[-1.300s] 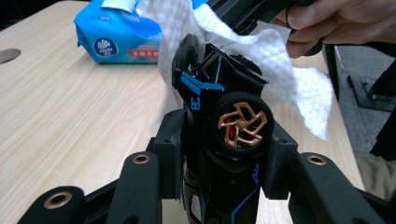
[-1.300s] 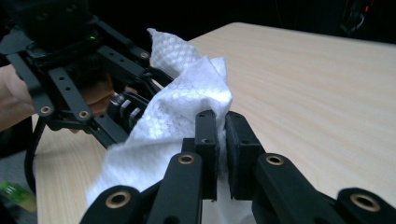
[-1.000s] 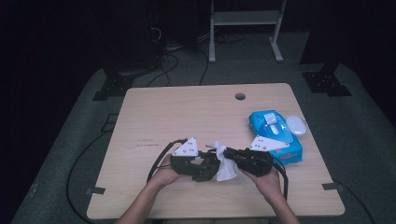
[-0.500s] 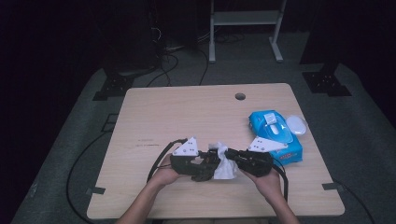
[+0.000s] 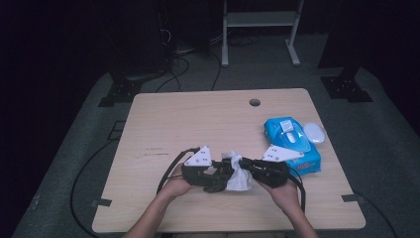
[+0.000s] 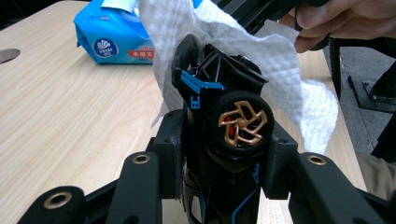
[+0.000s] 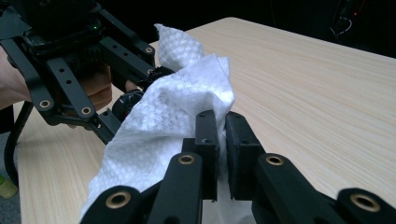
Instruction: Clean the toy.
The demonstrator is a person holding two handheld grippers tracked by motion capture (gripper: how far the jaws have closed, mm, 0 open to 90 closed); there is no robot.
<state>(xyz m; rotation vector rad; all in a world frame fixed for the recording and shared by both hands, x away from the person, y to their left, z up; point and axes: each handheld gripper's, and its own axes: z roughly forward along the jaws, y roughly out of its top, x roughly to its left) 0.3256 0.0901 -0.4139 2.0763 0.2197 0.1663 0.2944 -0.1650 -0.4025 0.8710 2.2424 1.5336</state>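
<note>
Left hand-held gripper (image 6: 224,154) clamps toy car (image 6: 229,140); right hand-held gripper (image 7: 223,140) pinches wipe (image 7: 163,126), hiding car's front.

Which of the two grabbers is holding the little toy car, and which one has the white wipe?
The left gripper clamps the black-and-blue toy car with the gold wheel. The right gripper pinches the white wipe, draped against the car.

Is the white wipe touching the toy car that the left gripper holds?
Touching. In the left gripper view, the white wipe drapes directly over the top of the toy car, no gap between them.
</note>
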